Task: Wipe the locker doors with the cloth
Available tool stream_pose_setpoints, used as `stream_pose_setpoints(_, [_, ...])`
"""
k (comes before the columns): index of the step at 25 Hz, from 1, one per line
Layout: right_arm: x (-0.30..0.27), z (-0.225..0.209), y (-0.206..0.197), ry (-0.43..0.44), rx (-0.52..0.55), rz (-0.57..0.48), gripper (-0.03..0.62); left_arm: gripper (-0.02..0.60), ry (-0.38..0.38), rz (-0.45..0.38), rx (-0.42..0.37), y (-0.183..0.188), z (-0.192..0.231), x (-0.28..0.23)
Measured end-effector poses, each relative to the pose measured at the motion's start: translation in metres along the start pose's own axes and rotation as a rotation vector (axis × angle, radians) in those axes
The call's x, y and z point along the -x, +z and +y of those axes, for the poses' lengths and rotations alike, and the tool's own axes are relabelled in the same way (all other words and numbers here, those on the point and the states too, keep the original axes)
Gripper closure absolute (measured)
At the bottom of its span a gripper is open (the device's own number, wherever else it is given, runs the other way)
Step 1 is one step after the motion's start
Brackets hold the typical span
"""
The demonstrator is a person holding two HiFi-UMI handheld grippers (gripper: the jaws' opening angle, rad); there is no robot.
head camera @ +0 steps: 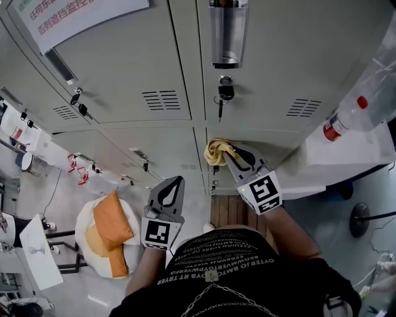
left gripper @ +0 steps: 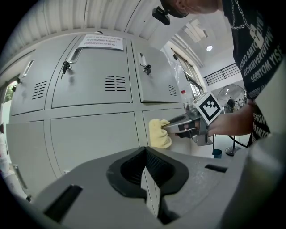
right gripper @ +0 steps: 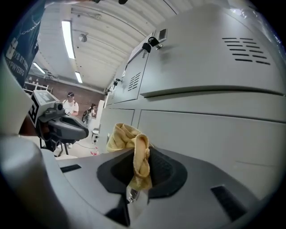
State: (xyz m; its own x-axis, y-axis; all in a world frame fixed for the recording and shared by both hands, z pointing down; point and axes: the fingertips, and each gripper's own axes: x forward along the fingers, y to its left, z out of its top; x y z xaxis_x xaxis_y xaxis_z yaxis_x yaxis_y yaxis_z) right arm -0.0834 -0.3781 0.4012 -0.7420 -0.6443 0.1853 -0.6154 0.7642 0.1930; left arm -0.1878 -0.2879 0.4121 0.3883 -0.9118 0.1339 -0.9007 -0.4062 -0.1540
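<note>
A crumpled yellow cloth (head camera: 218, 150) is pinched in my right gripper (head camera: 229, 155), which is shut on it and presses it against a lower grey locker door (head camera: 266, 139). The cloth (right gripper: 134, 145) bunches out past the jaws in the right gripper view. From the left gripper view the cloth (left gripper: 159, 133) shows against the door edge, with the right gripper (left gripper: 172, 127) behind it. My left gripper (head camera: 172, 189) hangs lower and to the left, away from the doors, shut with nothing in it. Its jaws (left gripper: 145, 172) meet in the left gripper view.
Upper locker doors (head camera: 124, 68) carry vents, keys and a paper notice (head camera: 68, 15). A plastic bottle (head camera: 349, 114) lies on a white surface at the right. An orange cushion (head camera: 111, 223) on a white stool sits at the lower left. People stand far off down the aisle (right gripper: 71, 105).
</note>
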Motion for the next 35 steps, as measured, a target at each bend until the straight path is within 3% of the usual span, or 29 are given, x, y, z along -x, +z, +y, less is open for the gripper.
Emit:
stream_pose_setpoints(16, [0.070,-0.078,-0.036,-0.199,-0.024,0.057,0.538,0.577,-0.110,-0.017,-0.006,0.014,-0.037,-0.042])
stream_pose_setpoints(35, [0.126,-0.128,-0.066,-0.364,-0.050,0.139,0.537,0.577,-0.120,-0.021,-0.015,0.015,-0.038,-0.040])
